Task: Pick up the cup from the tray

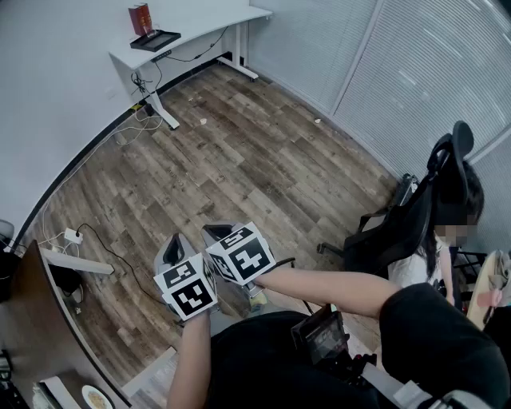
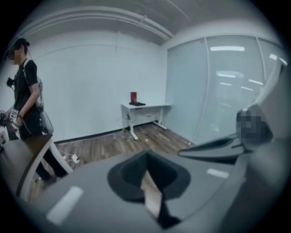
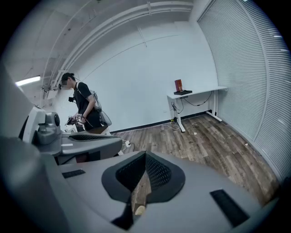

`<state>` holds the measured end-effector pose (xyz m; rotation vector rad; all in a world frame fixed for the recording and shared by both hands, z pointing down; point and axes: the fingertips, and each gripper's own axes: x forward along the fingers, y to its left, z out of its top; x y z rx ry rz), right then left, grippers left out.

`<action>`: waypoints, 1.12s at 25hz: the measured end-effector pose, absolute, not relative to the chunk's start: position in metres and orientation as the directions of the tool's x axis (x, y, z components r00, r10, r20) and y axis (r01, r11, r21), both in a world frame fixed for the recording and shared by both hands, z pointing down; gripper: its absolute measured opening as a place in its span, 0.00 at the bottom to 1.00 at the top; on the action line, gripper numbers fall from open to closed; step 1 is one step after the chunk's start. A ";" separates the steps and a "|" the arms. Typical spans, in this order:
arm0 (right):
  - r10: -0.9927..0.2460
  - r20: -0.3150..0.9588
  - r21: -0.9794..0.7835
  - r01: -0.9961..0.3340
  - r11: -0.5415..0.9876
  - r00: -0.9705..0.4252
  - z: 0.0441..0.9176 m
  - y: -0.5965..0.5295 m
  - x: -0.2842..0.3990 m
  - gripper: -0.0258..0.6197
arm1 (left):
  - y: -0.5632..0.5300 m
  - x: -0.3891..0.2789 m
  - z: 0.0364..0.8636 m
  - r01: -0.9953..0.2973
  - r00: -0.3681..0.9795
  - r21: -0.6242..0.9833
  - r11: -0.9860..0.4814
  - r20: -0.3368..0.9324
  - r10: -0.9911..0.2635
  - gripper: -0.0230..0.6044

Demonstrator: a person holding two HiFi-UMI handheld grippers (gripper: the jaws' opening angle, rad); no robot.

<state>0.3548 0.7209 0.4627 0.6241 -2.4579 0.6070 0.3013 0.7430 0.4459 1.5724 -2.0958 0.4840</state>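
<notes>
— How does the person hold the two tools?
— The left gripper (image 1: 174, 241) and right gripper (image 1: 217, 232) sit side by side near the body, tilted downward.
— And the jaws?
— Each pair is pressed together, with nothing between.

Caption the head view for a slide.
Side by side, left gripper and right gripper hover above wood floor; white desk beyond.

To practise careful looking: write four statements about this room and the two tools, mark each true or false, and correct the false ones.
1. The left tool and the right tool are held close together above the wooden floor. True.
2. The left tool grips a cup. False: its jaws are together with nothing between them.
3. A red object stands on the white desk. True.
4. The black chair is empty. False: a person sits in it.
</notes>
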 end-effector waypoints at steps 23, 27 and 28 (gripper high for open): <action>-0.256 0.530 -0.295 -0.458 0.839 -0.809 0.446 0.701 0.353 0.06 | 0.732 0.305 0.429 -0.942 -0.299 -0.032 0.333 0.526 -0.796 0.04; -0.262 0.515 -0.284 -0.451 0.846 -0.816 0.444 0.694 0.343 0.06 | 0.723 0.297 0.428 -0.942 -0.304 -0.035 0.334 0.513 -0.803 0.04; -0.266 0.513 -0.278 -0.451 0.848 -0.816 0.443 0.691 0.340 0.06 | 0.719 0.295 0.429 -0.944 -0.300 -0.036 0.328 0.510 -0.806 0.04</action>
